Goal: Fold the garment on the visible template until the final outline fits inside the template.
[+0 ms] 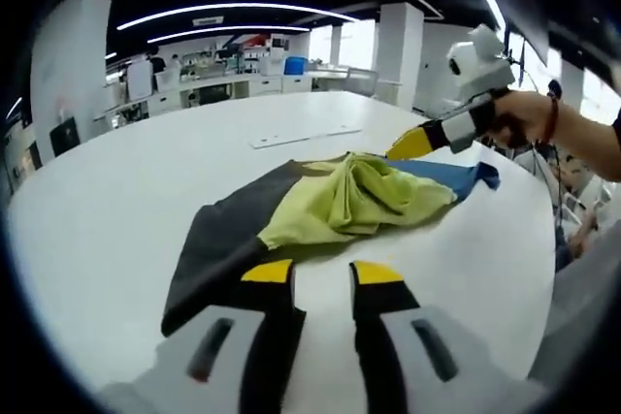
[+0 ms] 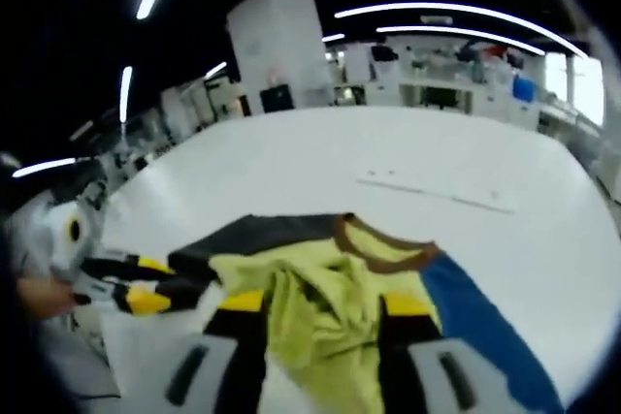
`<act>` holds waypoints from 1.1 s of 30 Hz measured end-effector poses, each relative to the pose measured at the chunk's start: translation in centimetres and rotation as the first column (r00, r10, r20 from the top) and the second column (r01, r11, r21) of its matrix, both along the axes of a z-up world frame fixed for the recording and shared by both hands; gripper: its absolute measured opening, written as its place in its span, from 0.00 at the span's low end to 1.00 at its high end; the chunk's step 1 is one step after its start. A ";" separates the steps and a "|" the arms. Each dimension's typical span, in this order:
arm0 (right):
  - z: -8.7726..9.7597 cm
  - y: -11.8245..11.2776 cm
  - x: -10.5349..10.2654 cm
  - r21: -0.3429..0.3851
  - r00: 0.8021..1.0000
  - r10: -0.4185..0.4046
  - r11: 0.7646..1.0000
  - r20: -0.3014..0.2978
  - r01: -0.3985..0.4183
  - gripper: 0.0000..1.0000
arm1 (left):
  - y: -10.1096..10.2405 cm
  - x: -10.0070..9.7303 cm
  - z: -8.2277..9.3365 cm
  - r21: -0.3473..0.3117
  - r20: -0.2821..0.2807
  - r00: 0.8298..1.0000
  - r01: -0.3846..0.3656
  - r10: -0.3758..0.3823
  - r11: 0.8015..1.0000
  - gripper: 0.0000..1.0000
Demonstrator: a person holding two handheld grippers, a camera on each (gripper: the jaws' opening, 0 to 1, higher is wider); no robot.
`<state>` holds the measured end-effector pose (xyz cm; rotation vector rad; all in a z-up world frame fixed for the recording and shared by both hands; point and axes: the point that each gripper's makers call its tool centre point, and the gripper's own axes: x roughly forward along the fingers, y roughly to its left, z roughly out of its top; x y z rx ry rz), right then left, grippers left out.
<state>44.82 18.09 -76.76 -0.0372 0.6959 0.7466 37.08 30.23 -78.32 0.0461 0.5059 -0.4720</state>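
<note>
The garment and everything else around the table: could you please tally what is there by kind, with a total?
Garments: 1, the shirt, crumpled, in yellow-green, dark grey and blue
Tables: 1, the white table
Strips: 1, a pale flat strip beyond the shirt
Grippers: 2, the left gripper and the right gripper
Total: 5

Left gripper [image 1: 322, 274] hovers low over the near edge of the white table [image 1: 116, 201], jaws apart, just short of the garment [image 1: 320, 206]. The garment lies crumpled mid-table, dark, yellow-green and blue. Right gripper [image 1: 412, 145] reaches in from the far right edge, tip at the blue sleeve, held by a hand [image 1: 529, 118].
</note>
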 end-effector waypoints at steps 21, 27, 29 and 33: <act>-2.3 5.9 -3.6 0.059 0.992 0.103 0.993 -0.069 -0.099 0.21 | -3.5 3.4 -1.6 -0.031 -0.012 0.999 0.034 -0.034 0.999 0.14; -2.6 5.5 -2.7 0.066 0.996 0.046 0.997 -0.072 -0.041 0.15 | -3.2 4.6 -1.7 -0.104 -0.021 1.000 -0.006 0.004 0.995 0.11; -2.5 5.4 -2.6 0.071 0.997 0.031 0.997 -0.074 -0.026 0.12 | -3.2 4.9 -1.6 -0.133 -0.023 1.000 -0.021 0.019 0.991 0.09; -3.2 5.2 -2.1 0.068 0.996 0.002 0.998 -0.089 0.004 0.08 | -3.7 5.0 -1.5 -0.147 -0.032 0.999 -0.034 0.030 0.989 0.05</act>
